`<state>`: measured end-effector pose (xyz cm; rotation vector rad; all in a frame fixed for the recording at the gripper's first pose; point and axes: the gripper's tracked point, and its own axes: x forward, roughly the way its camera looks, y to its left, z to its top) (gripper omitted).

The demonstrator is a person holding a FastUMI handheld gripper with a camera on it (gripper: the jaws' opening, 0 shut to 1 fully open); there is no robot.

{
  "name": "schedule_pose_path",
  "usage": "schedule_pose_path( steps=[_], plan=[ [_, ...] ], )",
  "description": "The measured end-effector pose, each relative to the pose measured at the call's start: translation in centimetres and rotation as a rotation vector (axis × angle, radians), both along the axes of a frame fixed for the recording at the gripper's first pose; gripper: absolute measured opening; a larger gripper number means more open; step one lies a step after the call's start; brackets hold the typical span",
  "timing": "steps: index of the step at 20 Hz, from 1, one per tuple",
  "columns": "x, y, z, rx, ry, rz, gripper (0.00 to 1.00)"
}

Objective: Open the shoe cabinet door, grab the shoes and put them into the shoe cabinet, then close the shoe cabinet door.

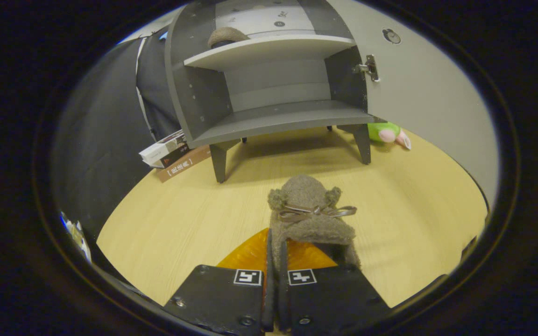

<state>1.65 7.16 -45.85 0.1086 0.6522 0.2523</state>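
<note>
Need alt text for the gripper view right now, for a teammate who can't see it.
The gripper is shut on the heel edge of a fuzzy brown shoe with a ribbon bow, over the wooden floor. Ahead stands the grey shoe cabinet, its door open, with a matching shoe on the upper shelf.

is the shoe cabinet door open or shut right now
Open: the door is swung aside on its hinge, baring both shelves of the shoe cabinet.

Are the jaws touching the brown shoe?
Touching. The gripper view shows the gripper with its jaws nearly closed, pinching the shoe's rear edge.
</note>
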Motion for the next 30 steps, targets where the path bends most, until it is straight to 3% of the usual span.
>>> schedule_pose_path(
  steps=[4,13,19,24,30],
  plan=[
    [0.0,-0.5,4.3,-0.004,-0.072,0.007,0.07],
    [1.4,-1.3,22.1,-0.028,-0.347,-0.003,0.07],
    [2.5,-1.8,30.4,-0.071,-0.428,0.011,0.07],
    [6.9,-1.8,35.0,-0.120,-0.415,0.022,0.07],
    [17.1,0.0,37.6,-0.235,-0.372,0.048,0.07]
  ],
)
